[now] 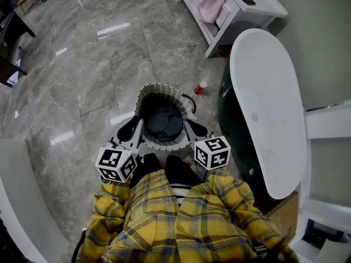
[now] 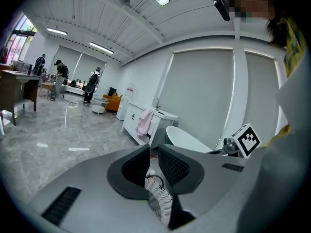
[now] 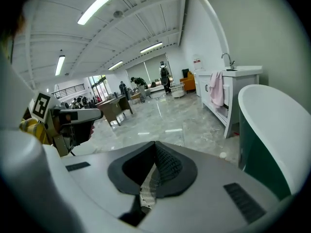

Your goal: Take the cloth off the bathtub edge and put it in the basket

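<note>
One dark cloth (image 1: 160, 122) lies bunched in the bottom of the basket (image 1: 164, 86) — a round, pale one with a patterned rim and a black handle loop on its right side. I have both tools on the basket's near rim.

My left gripper (image 1: 137, 131) sits at the near-left of that rim. In the left gripper view its jaws stand almost together with only a slit between them, and the rim's patterned fabric runs up into the slit, pinched. My right gripper (image 1: 191, 127) sits at the near-right of the rim. In the right gripper view its jaws are pressed together at the tips, with a strip of the same fabric caught between them lower down. My yellow plaid sleeves (image 1: 181, 218) fill the near edge of the head view.

Right of the basket stands the white bathtub (image 1: 269, 108), dark green on its outer wall. A small red-and-white bottle (image 1: 201, 87) lies on the grey marble floor (image 1: 82, 81) near the far side of the basket, between it and the tub. Farther off — past the tub's far end — a white cabinet (image 1: 258, 7) has a pink towel (image 1: 214, 1) draped over it.
</note>
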{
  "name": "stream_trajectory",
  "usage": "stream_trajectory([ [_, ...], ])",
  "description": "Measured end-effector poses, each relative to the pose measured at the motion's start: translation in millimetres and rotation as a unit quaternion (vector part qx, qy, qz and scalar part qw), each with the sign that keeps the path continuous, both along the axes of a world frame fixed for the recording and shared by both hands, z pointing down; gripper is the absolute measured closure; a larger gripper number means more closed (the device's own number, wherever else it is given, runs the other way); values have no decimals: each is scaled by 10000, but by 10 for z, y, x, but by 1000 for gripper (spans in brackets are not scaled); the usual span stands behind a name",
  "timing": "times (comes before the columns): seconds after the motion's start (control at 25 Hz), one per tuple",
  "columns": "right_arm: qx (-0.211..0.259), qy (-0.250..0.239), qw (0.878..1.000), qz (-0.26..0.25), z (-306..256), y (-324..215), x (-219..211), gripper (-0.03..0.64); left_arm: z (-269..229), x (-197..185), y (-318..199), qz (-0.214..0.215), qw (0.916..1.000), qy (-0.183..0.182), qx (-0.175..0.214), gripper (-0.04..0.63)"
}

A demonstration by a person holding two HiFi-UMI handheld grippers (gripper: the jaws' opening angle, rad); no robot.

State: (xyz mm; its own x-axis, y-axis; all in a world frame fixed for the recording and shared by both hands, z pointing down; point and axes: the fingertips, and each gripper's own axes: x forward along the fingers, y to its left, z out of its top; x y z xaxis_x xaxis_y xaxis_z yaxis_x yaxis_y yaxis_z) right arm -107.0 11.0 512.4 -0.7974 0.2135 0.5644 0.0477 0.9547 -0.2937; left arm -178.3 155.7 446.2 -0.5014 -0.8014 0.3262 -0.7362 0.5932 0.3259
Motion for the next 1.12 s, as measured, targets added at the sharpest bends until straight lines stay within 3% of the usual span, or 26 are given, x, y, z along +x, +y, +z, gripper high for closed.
stream_trajectory([
  [1.12,-175,-752,9964,350,-726,49,115,591,-171,137,68,-27,10000,-84,44,531],
])
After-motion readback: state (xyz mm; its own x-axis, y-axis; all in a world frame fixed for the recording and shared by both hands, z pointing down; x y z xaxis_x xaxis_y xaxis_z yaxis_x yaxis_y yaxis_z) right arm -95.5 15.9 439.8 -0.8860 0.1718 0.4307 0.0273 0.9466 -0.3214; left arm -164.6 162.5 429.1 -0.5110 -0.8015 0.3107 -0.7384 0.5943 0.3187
